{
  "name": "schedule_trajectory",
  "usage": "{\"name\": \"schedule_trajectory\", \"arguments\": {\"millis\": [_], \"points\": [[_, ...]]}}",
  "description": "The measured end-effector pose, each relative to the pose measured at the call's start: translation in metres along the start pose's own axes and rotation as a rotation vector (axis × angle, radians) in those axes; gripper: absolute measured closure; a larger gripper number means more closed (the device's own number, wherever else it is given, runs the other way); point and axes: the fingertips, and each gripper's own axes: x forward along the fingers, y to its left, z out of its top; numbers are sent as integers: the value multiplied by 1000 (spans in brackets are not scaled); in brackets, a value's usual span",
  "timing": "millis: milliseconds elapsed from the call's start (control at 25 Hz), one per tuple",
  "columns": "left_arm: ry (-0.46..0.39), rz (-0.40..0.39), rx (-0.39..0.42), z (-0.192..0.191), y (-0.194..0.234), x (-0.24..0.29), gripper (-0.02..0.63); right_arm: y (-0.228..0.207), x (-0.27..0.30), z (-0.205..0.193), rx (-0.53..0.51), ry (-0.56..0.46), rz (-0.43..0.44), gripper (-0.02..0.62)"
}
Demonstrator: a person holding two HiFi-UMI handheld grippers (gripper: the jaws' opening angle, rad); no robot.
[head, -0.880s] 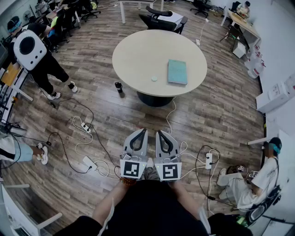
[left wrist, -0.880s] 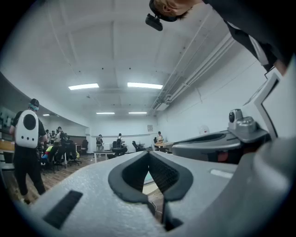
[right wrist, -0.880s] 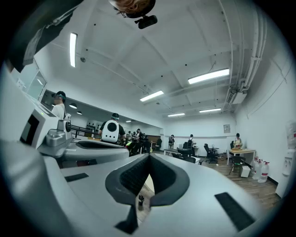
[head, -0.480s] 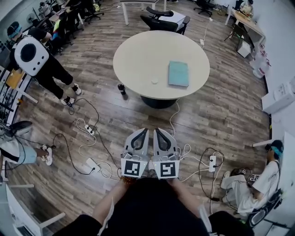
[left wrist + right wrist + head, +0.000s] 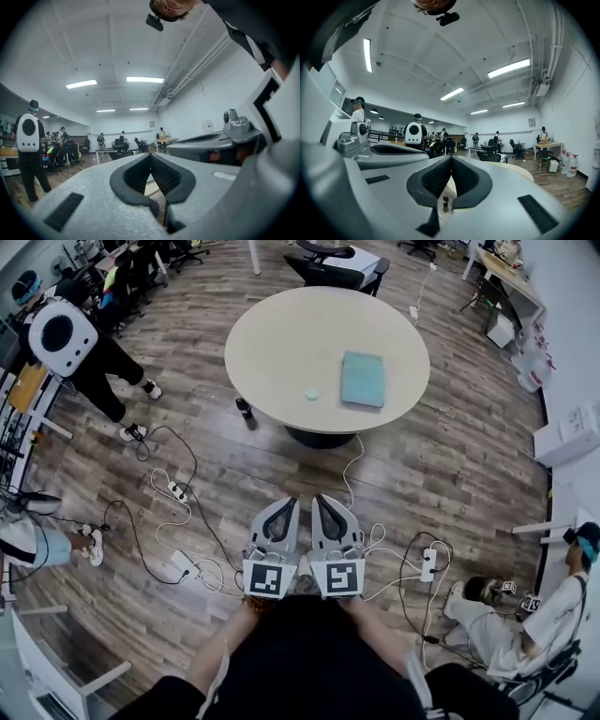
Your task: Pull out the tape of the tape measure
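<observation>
The round desk (image 5: 281, 343) draws slightly nearer while the left hand-held gripper (image 5: 287, 507) and right hand-held gripper (image 5: 322, 502) stay closed and empty, well apart from the likely tape measure (image 5: 312, 395) lying on it: approach only.

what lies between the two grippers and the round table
Head view: wooden floor, crossed by a white cable running from under the round table toward the right gripper. The left gripper faces bare floor.
</observation>
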Motion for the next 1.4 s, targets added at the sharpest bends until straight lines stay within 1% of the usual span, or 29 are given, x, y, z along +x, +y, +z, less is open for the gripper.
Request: {"name": "schedule_trajectory", "arguments": {"millis": [200,360,520,600,840,1000,1200,1280,1360,1400], "points": [[-7,-23,19,-7,17,17,597,-9,23,-7,-15,19,-39,597],[-32,-47,-13,-7,36,43,597,-23,46,-3,-51,32,-77,597],[-57,-94,37,0,58,69,597,-39,75,1,-69,52,-143,597],[-70,-110,40,1,73,78,597,-41,94,0,-72,69,-161,597],[-88,-131,16,-1,128,105,597,-41,154,4,-90,73,-192,597],[-75,-138,-3,-8,163,119,597,-34,186,5,-95,77,-212,597],[-64,-176,-47,-18,189,132,597,-33,219,3,-122,122,-242,597],[-82,-196,-53,-19,198,136,597,-33,230,3,-137,125,-258,597],[-92,-200,-66,-24,208,136,597,-30,237,-1,-152,139,-269,597],[-79,-198,-87,-30,212,135,597,-28,239,-4,-151,149,-275,597]]}}
